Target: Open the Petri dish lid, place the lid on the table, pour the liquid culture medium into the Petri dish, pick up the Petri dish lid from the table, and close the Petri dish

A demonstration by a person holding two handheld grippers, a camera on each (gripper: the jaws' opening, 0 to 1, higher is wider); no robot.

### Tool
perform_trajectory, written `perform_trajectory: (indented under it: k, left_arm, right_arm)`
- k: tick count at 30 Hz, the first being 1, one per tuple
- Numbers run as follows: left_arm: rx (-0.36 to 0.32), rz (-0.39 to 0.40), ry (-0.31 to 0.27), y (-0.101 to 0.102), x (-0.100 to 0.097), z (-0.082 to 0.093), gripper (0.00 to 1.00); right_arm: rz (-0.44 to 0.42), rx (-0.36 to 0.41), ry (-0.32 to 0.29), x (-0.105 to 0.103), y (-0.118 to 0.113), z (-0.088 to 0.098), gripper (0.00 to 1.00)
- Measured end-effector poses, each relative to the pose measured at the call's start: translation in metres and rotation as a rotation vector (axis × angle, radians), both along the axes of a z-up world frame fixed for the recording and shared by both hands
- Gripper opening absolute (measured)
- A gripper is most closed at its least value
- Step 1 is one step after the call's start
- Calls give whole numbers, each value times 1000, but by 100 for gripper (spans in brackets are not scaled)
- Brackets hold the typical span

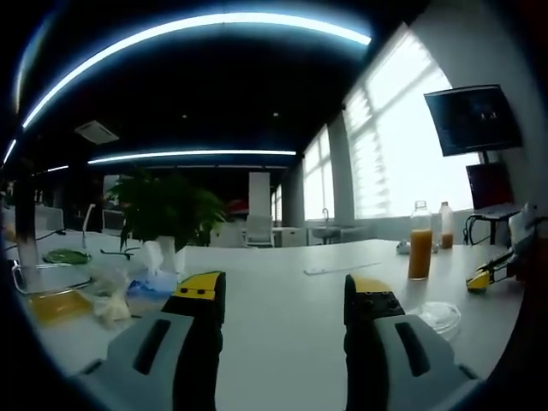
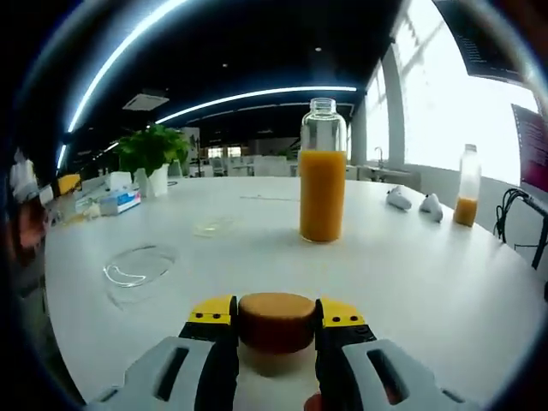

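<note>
Cap off, ready to pour

The right gripper [image 2: 276,325] jaws clamp a brown cap [image 2: 276,318], freeing the bottle [image 2: 323,175] of orange medium; the Petri dish [image 2: 137,264] lies left on the bench [image 2: 428,265], apparently uncovered. The left gripper [image 1: 285,300] jaws gape empty.

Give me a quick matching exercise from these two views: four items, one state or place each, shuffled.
Items:
1. bottle
2. cork cap
3. Petri dish
4. potted plant

States:
A. clear, flat on the table, left of the bottle in the right gripper view
B. clamped in the right gripper
C. upright, uncapped, holds orange liquid
D. green, far side of the table

Pairs: 1-C, 2-B, 3-A, 4-D
</note>
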State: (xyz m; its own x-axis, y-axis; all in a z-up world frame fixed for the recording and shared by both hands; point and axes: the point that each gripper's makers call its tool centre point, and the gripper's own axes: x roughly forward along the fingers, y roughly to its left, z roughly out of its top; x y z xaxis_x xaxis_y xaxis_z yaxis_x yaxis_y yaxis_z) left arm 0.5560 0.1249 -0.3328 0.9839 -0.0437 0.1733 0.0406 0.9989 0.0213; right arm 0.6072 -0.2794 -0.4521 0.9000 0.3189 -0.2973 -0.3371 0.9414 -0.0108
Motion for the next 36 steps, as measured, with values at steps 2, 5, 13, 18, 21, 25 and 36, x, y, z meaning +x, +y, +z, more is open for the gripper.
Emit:
perform_trajectory:
  k: [2,5,13,18,21,25,36]
  left_arm:
    - [-3,-1,0,0,0,0,47]
    - [-5,-3,-1,-1,0,0,47]
    - [-4,-5,-1,-2,1,0,47]
    - [-2,-4,-1,-3,1,0,47]
    - [-3,-4,3,-3,1,-1,47]
    - [-10,-3,6,-3,1,-3,47]
    - [-10,-5,-6,-4,-1,5,47]
  right_arm:
    - [2,-4,7,0,0,-2,30]
    - [0,-19,14,1,-2,-5,30]
    - [-15,-14,24,2,-7,-9,30]
    - [-15,-5,27,2,-9,-9,34]
    - [-10,16,10,2,-9,-4,41]
    - [-17,83,-87,7,-14,24,49]
    - [-98,93,-271,12,-52,103,47]
